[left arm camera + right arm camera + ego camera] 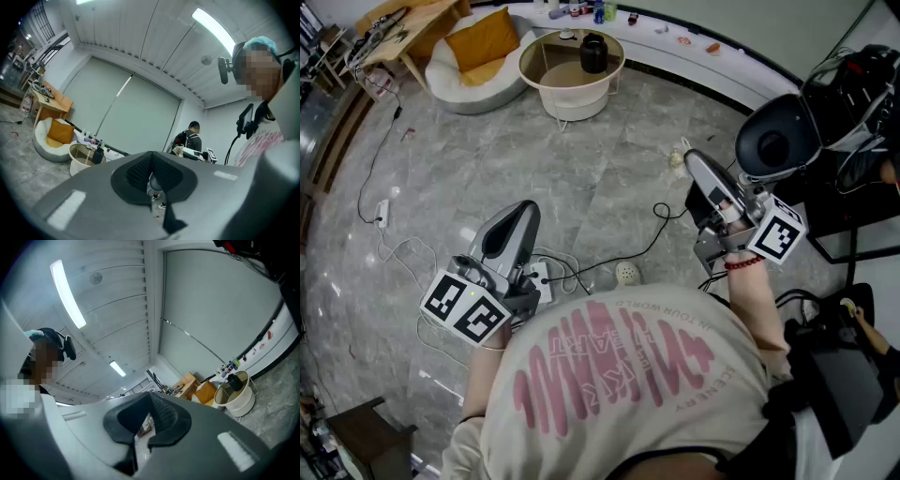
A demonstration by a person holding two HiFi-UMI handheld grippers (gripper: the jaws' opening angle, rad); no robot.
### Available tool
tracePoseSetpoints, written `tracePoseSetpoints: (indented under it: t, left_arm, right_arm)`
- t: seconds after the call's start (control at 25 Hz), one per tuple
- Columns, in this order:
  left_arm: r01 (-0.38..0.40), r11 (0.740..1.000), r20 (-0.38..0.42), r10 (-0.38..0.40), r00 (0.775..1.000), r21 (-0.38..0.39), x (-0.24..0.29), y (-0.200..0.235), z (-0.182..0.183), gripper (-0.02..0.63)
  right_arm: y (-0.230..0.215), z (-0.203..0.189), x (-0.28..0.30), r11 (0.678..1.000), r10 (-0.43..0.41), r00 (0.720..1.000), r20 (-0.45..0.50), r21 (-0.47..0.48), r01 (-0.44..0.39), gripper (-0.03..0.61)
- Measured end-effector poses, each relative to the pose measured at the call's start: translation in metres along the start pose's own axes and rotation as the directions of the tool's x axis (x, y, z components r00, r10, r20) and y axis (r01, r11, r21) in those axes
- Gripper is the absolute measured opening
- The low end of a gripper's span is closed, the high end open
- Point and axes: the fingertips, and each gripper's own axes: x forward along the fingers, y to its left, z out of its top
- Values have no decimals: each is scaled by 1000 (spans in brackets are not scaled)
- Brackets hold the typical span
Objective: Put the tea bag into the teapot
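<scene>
A black teapot (593, 52) stands on a round cream table (546, 61) far across the floor; it also shows in the left gripper view (97, 154) and the right gripper view (233, 382). I cannot make out a tea bag in any view. My left gripper (523, 208) is held low at the left, jaws pressed together with nothing between them (151, 161). My right gripper (692, 157) is raised at the right, its jaws also together and empty (150, 401). Both point up and away, well short of the table.
A white beanbag seat with an orange cushion (473, 61) sits left of the table, a wooden desk (412, 23) behind it. Cables (609, 262) and a power strip (542, 279) lie on the grey floor. Dark equipment (778, 141) stands at right. Another person (190, 136) stands in the distance.
</scene>
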Motion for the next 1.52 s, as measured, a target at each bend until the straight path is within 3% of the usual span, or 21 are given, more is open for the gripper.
tracePoseSetpoints:
  t: [0.44,0.6,0.92,1.16,1.36,1.52]
  left_arm:
    - [-25,1000,14,25,1000,-4,-21,0,3,18]
    - [-29,999,17,30,999,-18,-50,2,1,18]
    - [-32,998,43,34,999,-59,-72,7,-17,18]
    - [-67,997,32,67,997,-26,-80,14,-16,18]
    - [-143,989,52,144,988,-30,-80,43,-7,18]
    - [-174,984,51,175,983,-26,-68,66,3,18]
  right_arm:
    - [12,-4,4,1000,7,1000,-1,11,-7,9]
    - [33,-22,6,1000,7,1000,1,21,-7,9]
    - [32,-36,-15,998,-47,999,19,35,47,9]
    - [24,-23,10,999,4,999,36,39,-5,9]
    - [10,-23,47,998,62,998,-19,14,-62,9]
    - [-13,-9,76,996,86,996,-6,31,-86,9]
